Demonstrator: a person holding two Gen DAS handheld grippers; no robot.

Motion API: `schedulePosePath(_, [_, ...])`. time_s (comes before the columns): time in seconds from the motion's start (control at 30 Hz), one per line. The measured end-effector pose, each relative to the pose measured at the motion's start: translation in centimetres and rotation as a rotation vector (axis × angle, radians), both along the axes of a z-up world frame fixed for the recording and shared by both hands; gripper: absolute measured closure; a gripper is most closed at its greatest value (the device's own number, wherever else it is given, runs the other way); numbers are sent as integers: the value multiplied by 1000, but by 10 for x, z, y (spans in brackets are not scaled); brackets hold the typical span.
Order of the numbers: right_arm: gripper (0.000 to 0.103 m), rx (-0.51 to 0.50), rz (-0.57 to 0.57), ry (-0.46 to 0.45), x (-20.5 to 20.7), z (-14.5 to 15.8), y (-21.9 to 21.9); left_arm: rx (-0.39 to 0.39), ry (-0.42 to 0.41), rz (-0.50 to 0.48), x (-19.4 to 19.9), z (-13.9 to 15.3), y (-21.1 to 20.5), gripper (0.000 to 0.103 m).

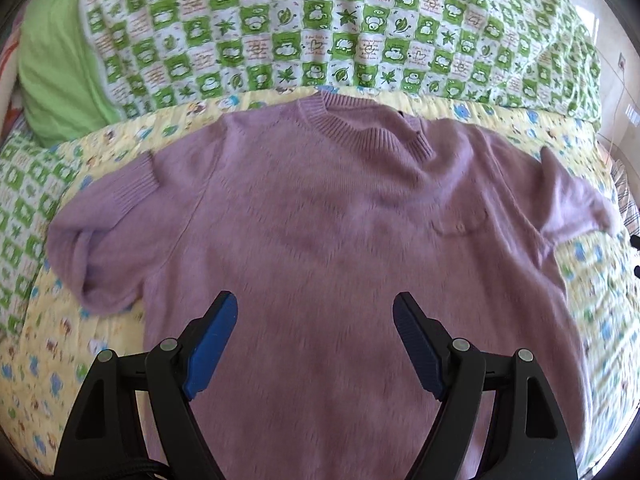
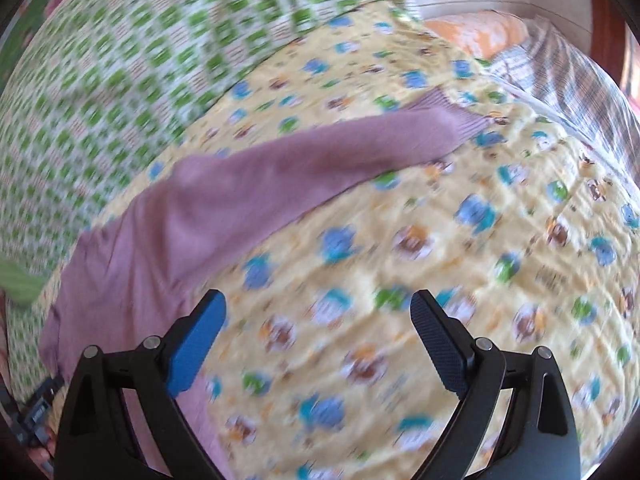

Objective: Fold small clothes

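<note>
Purple sweater (image 1: 320,220) lies flat and face up on a yellow quilt (image 1: 52,360) with little blue and brown pictures on it. Its neck (image 1: 360,128) points away, toward a green and white checked blanket (image 1: 320,28) piled up along the far side. One sleeve (image 1: 100,216) is bent back on itself, so its cuff sits near the shoulder. The other sleeve (image 2: 320,152) stretches out straight over the quilt, with its cuff (image 2: 460,116) close to a plaid cloth (image 2: 568,64) at the edge. A plain green pillow (image 1: 56,76) sits in the far corner beside the checked blanket.

The left gripper (image 1: 316,308) is over the lower middle of the sweater. Its two blue fingers (image 1: 212,344) are wide apart and hold nothing. The right gripper (image 2: 318,304) is over the bare quilt, just beside the sweater's side edge. Its fingers (image 2: 196,344) are wide apart too, with nothing between them. The right view is blurry, so it may be that one finger is just over the sweater's edge; it is hard to tell. Something small and dark (image 2: 38,408) shows at the bottom corner of that view, too blurry to name.
</note>
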State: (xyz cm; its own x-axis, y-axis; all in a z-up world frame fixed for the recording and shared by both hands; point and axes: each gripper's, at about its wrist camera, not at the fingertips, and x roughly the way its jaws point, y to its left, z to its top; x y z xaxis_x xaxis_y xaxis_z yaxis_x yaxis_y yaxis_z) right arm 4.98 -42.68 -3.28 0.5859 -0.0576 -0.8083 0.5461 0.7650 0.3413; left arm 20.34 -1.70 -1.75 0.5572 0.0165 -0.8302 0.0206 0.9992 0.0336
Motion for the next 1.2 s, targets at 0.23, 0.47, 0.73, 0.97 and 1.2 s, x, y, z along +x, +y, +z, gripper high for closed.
schedulePosePath(0.23, [13,19,-191,-17,36,-15,-107,-36,25,36,77,-14,-2,22])
schedulePosePath(0.47, [62,147,-262,-18,61,-55,-157,-62,79,107,142,-42,6,22])
schedulePosePath(0.73, [90,83,-89,-278,72,32,-89,-90,92,131,139,-49,19,22])
schedulePosePath(0.97, [86,250,454,-482,136,104,117,-254,75,142,96,-27,62,22])
schedulePosePath(1.2, [41,425,804,-286,166,57,275,-367,144,105,81,-39,78,22])
